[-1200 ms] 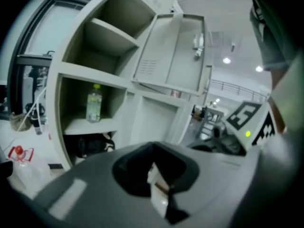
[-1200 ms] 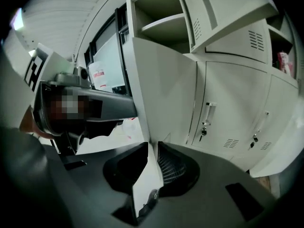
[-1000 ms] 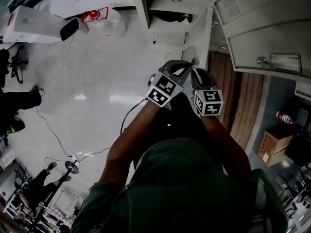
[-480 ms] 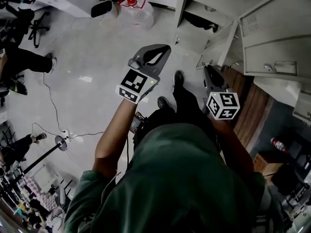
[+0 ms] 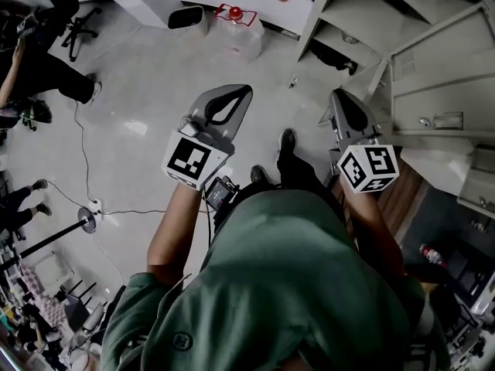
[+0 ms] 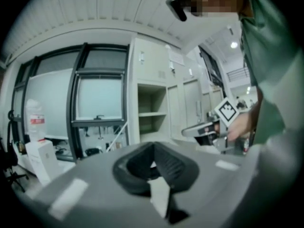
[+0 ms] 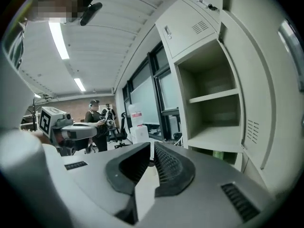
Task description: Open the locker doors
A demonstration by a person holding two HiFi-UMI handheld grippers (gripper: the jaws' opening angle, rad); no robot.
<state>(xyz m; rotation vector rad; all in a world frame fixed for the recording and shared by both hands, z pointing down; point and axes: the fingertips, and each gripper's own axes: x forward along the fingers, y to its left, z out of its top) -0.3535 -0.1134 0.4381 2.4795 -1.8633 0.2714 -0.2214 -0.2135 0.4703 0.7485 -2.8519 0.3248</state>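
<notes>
lockers at right, water jug left

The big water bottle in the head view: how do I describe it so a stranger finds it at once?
From the grey lockers at the upper right, go left across the floor. The water bottle is near the top edge; unlike the white object beside it, it is see-through with a red top.
</notes>
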